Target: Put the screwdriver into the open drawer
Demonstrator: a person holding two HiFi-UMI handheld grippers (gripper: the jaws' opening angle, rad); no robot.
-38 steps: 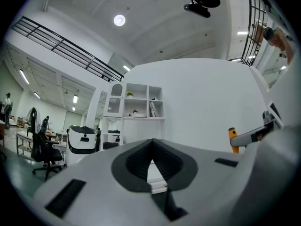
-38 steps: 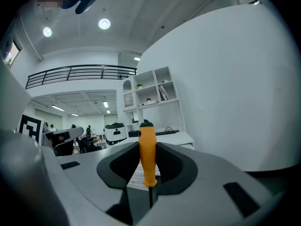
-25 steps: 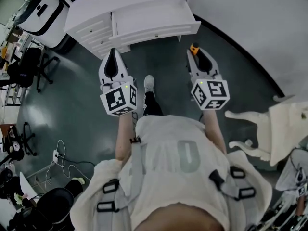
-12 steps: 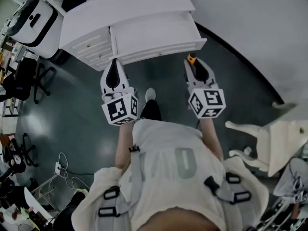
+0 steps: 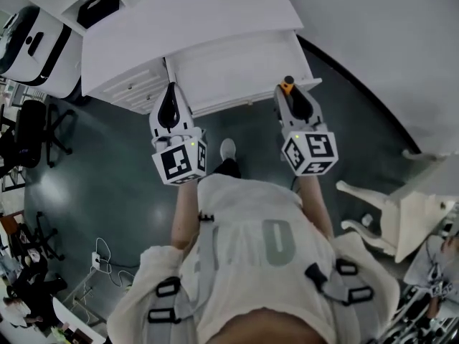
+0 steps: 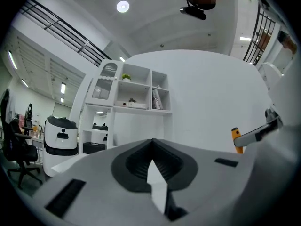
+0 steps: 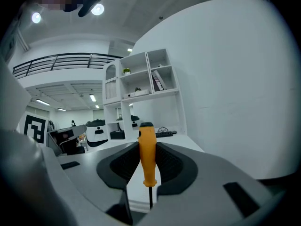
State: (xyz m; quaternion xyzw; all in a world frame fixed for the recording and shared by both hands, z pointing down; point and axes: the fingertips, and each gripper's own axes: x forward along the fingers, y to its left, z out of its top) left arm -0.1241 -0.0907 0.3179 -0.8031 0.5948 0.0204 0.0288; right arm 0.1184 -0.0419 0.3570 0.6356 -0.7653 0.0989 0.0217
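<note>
Right gripper view puts the orange-handled screwdriver (image 7: 148, 157), with its black cap and thin dark metal shaft, squarely in front of me. It stands upright, cap on top and shaft pointing down. The ribbed black pads of the right tongs (image 5: 290, 96) are clenched on its handle from both sides.

From the head view I see the orange handle poking out past the tips of those tongs, over the front rim of the shallow white open drawer (image 5: 237, 67), near its right front corner. The tool is not in the drawer; it is held in the air.

The left tongs (image 6: 151, 160) are pressed together with nothing between them. They hang beside the right ones, near the drawer's left front corner, next to a stack of closed white drawer fronts (image 5: 133, 88).

The drawer belongs to a white counter (image 5: 186, 16) set against a curved white wall (image 5: 387, 41). In both gripper views I see a tall white shelf unit (image 6: 134, 98) with open cubbies, and a white machine with a black face (image 6: 60, 136) to its left.

Below the tongs lies a dark green floor (image 5: 115, 178), with the person's white shoe (image 5: 228, 149) between them. A white chair (image 5: 409, 213) stands at the right and black office chairs (image 5: 32, 124) at the left.
</note>
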